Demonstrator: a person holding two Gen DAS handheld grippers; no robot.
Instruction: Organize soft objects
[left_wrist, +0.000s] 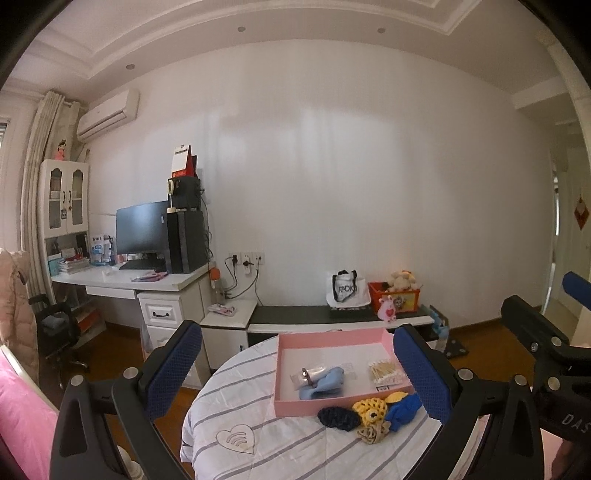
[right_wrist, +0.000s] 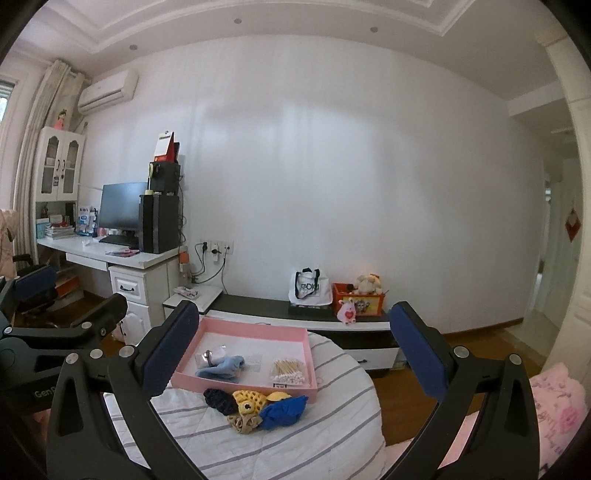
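Left wrist view: the left tongs (left_wrist: 297, 373) hang spread wide, gripping nothing, above a striped cushion (left_wrist: 295, 443). On it, a pink tray (left_wrist: 332, 338) holds a light blue cloth (left_wrist: 325, 384) and cotton swabs (left_wrist: 384, 371). Four scrunchies (left_wrist: 369, 411) cluster touching the tray's near edge. The right tongs (right_wrist: 291, 352) are likewise spread and empty.

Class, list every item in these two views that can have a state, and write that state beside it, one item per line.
Left gripper: open, holding nothing.
Right gripper: open, holding nothing.
Shallow pink cardboard tray: lidless, partly filled.
Light blue cloth: crumpled, inside the tray.
Clear pack of cotton swabs: lying flat in the tray.
Pile of knitted scrunchies: heaped outside the tray's near edge.
White cabinet doors: closed.
Black monitor: screen dark.
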